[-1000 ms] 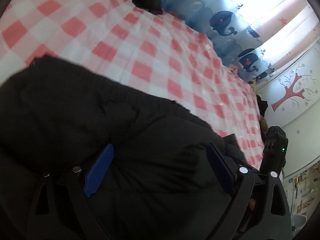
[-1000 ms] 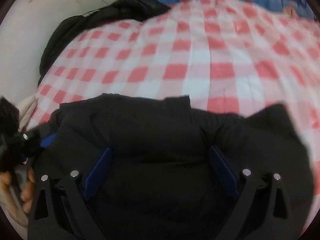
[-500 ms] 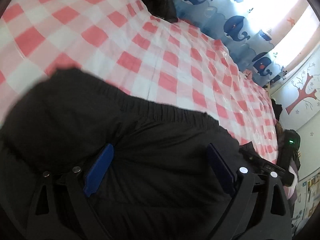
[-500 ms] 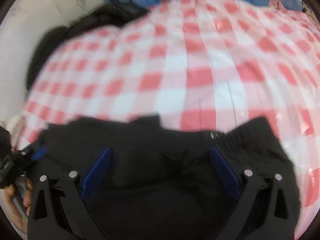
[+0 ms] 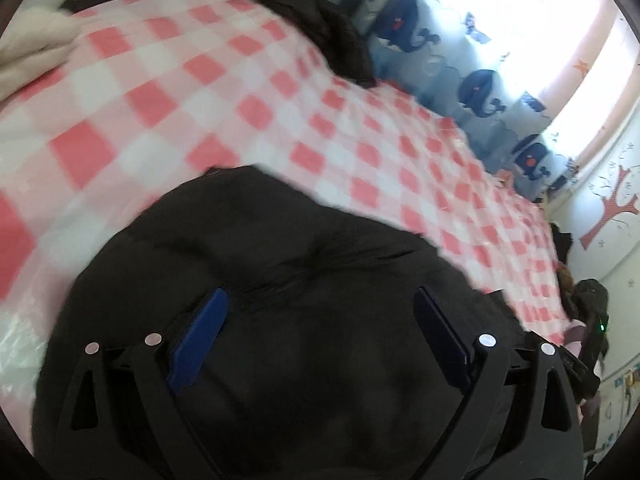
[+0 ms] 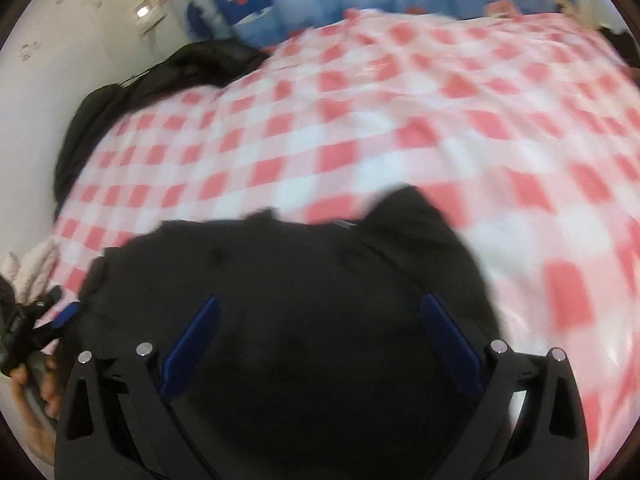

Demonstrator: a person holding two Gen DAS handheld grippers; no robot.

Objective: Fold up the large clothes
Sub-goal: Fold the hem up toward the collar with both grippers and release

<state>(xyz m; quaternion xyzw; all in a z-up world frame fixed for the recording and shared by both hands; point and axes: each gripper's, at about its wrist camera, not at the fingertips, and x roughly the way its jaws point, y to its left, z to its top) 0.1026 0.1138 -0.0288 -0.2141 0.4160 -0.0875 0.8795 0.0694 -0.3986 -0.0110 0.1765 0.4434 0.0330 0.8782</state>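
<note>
A black padded garment [image 5: 304, 280] lies bunched on the pink-and-white checked cloth [image 5: 200, 92]. It also shows in the right wrist view [image 6: 304, 276]. My left gripper [image 5: 320, 320] is open, its blue-padded fingers wide apart just over the garment. My right gripper [image 6: 320, 320] is open too, fingers wide apart over the same garment. The left gripper [image 6: 60, 316] and the hand holding it show at the left edge of the right wrist view. The right gripper's body [image 5: 592, 320] shows at the right edge of the left wrist view.
Another dark garment [image 6: 160, 80] is heaped at the far left edge of the checked cloth. A cream fabric [image 5: 32, 48] lies at the left side. Blue whale-print curtains [image 5: 472, 60] hang behind. A wall with a red tree decal [image 5: 608, 208] is at the right.
Both views have pulled back and tilted up, showing more checked cloth beyond the garment. The garment looks more bunched and compact than a second ago. Both grippers stay open.
</note>
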